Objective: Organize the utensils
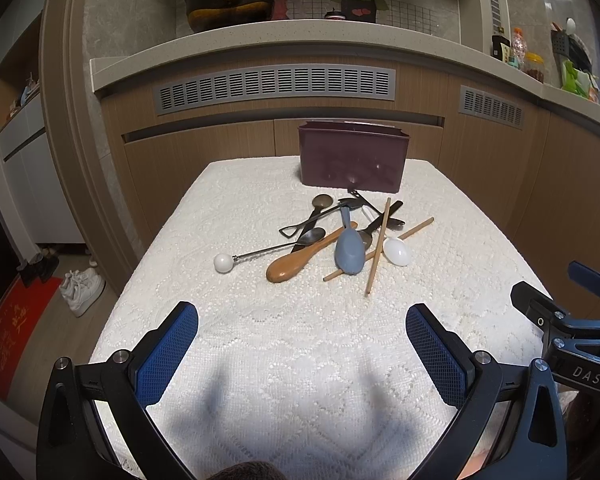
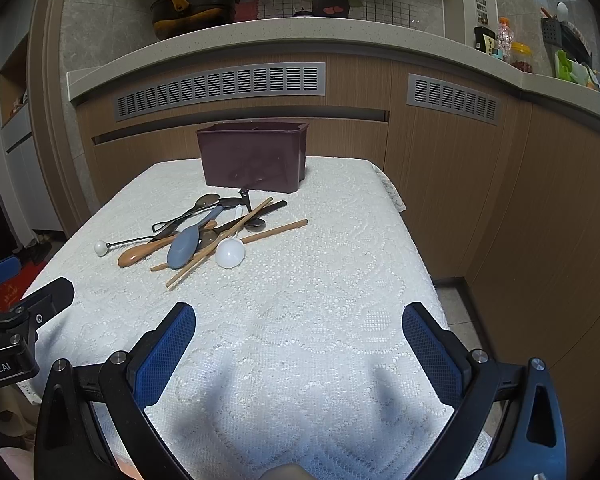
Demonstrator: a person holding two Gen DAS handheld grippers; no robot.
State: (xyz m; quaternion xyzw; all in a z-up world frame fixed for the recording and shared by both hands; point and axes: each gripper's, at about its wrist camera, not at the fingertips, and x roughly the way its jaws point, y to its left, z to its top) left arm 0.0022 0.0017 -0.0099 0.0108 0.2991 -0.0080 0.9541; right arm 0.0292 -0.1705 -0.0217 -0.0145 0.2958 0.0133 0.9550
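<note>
A pile of utensils lies mid-table: a grey-blue rice paddle (image 1: 350,254) (image 2: 184,244), a wooden spoon (image 1: 296,262) (image 2: 140,253), a white plastic spoon (image 1: 397,251) (image 2: 230,253), wooden chopsticks (image 1: 378,246) (image 2: 220,242), dark metal spoons (image 1: 320,202) (image 2: 206,201) and a metal stick with a white ball end (image 1: 225,263) (image 2: 101,248). A dark maroon utensil box (image 1: 354,156) (image 2: 254,156) stands behind them. My left gripper (image 1: 302,320) and right gripper (image 2: 299,320) are open and empty, above the near tablecloth, well short of the pile.
The table (image 1: 260,340) carries a white lace cloth. Wooden cabinets with grey vents (image 1: 276,88) stand behind it, under a counter with a pan (image 1: 230,4). Shoes (image 1: 82,290) lie on the floor at the left. The right gripper's body (image 1: 572,320) shows at the left view's right edge.
</note>
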